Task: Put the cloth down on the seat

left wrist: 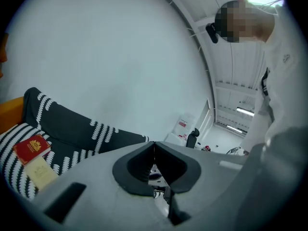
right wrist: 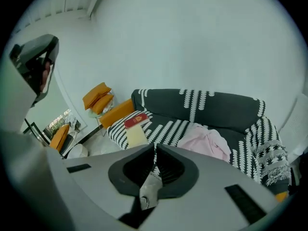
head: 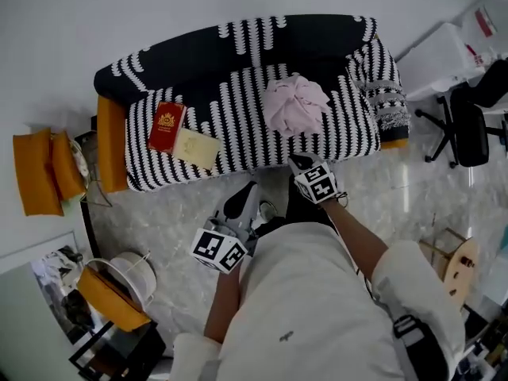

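Note:
A crumpled pink cloth (head: 295, 105) (right wrist: 207, 143) lies on the right half of the seat of a black-and-white striped sofa (head: 238, 121) (right wrist: 169, 127) (left wrist: 72, 134). My right gripper (head: 300, 163) (right wrist: 155, 147) hovers just in front of the sofa's front edge, below the cloth and apart from it, shut with nothing between its jaws. My left gripper (head: 240, 202) (left wrist: 154, 144) hangs lower over the floor near the person's legs, its tips together and empty.
A red book (head: 167, 125) (left wrist: 32, 147) (right wrist: 135, 120) and a cream book (head: 197, 148) (right wrist: 136, 135) lie on the seat's left half. Orange cushions (head: 44, 171) sit left of the sofa. An office chair (head: 468, 121) stands at the right, a white bin (head: 131, 275) at lower left.

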A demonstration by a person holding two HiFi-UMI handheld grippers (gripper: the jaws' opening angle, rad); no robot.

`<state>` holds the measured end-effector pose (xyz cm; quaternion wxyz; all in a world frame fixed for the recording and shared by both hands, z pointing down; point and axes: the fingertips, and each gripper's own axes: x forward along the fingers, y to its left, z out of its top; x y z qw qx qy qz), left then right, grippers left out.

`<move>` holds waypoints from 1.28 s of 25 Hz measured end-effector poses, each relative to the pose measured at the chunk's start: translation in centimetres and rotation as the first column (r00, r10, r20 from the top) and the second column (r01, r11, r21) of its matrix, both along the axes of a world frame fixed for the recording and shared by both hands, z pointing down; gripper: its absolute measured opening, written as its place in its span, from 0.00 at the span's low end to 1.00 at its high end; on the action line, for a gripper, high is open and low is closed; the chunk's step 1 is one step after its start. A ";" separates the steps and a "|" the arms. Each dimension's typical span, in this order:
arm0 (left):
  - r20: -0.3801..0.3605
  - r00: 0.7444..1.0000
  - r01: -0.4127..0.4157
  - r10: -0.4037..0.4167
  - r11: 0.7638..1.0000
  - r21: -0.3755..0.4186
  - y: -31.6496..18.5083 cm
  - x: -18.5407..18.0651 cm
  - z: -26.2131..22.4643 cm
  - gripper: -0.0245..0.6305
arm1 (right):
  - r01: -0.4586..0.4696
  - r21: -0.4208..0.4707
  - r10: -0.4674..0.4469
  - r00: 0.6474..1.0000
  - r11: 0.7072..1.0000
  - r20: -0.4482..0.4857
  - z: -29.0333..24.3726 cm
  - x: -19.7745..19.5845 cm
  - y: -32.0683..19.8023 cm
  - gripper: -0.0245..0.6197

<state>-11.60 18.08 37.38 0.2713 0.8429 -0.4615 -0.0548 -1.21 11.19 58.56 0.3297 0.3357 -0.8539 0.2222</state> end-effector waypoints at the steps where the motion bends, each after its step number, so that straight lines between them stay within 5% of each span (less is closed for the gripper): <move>1: -0.001 1.000 -0.009 0.009 1.000 0.005 0.6 -0.1 0.0 0.06 | -0.005 0.010 0.005 1.000 1.000 0.014 -0.7 -0.2 0.7 0.07; 11: -0.007 0.998 -0.062 0.062 0.998 0.030 4.5 0.6 -0.9 0.06 | -0.041 0.165 0.003 0.975 0.985 0.221 -12.2 -0.4 5.4 0.06; 20: 0.004 0.998 -0.070 0.070 0.995 0.078 4.1 3.8 -3.8 0.06 | -0.063 0.282 -0.080 0.881 0.957 0.467 -25.2 2.3 8.4 0.06; 32: 0.019 0.988 -0.155 0.154 0.984 0.090 5.2 7.0 -4.3 0.06 | -0.090 0.276 -0.062 0.866 0.957 0.497 -26.6 3.0 11.4 0.05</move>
